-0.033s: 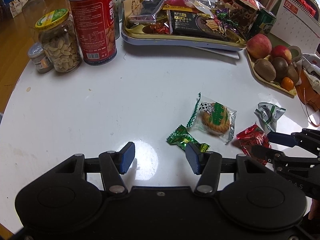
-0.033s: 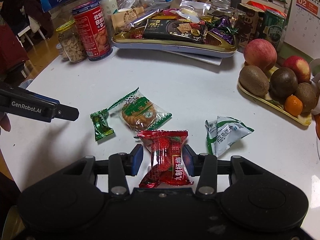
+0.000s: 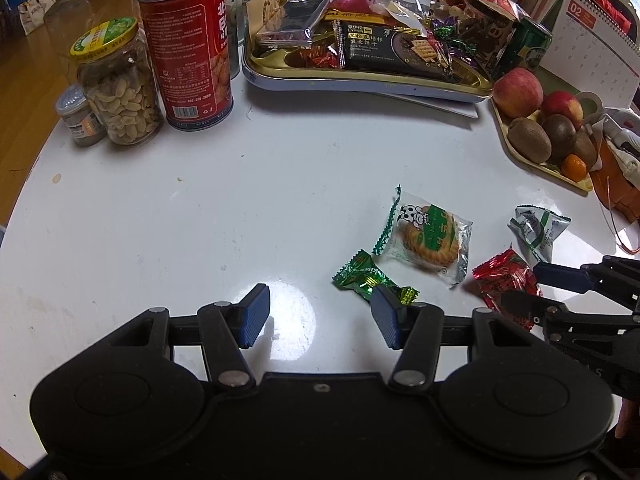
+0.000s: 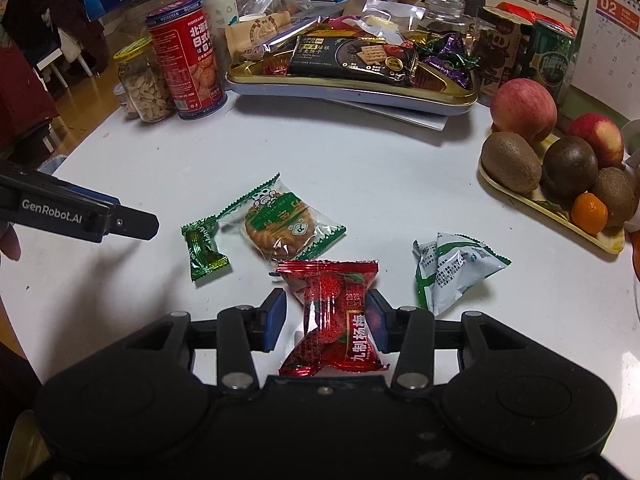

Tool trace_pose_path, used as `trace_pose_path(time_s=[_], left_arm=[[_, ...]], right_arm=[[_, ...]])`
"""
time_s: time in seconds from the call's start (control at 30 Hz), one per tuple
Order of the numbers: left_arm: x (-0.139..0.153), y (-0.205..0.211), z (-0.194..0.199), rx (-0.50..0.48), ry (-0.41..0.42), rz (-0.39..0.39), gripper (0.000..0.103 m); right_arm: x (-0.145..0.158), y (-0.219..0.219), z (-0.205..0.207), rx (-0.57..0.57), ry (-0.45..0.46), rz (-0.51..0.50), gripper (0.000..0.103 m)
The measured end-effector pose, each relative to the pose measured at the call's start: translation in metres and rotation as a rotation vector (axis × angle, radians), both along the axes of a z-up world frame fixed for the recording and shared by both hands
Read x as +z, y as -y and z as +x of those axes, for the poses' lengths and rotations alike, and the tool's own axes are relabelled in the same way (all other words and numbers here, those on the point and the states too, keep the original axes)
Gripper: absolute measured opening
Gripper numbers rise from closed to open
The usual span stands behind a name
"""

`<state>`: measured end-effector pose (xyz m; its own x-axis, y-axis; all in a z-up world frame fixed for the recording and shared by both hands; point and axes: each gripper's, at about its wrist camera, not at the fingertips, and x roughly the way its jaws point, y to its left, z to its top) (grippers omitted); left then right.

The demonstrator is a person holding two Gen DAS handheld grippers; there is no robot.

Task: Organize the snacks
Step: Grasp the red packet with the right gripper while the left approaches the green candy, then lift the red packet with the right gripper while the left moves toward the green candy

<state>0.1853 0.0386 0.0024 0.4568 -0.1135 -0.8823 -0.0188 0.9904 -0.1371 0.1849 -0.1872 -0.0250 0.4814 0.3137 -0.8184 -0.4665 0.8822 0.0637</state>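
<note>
Between the right claw, seemingly ungripped: red packet.

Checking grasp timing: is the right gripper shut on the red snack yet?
Cannot tell. The right gripper straddles the red snack packet; one pad stands apart, the other is at its edge, contact unclear.

We see the biscuit packet between the small candy on its left and the folded sachet on its right, the snack tray behind.
</note>
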Motion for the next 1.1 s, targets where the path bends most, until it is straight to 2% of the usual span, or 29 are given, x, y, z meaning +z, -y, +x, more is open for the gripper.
trace_pose_path(time_s=[0.83,1.1], left_arm=[[-0.002,-0.01,0.001,0.062,-0.02,-0.048,0.06],[-0.002,-0.01,0.002,0.063,-0.02,-0.05,0.06]], right_arm=[[-0.019,-0.012,0.01,0.009,-0.04,-0.071,0.049],[-0.018,-0.011,0.012,-0.005,-0.045,-0.062,0.049]])
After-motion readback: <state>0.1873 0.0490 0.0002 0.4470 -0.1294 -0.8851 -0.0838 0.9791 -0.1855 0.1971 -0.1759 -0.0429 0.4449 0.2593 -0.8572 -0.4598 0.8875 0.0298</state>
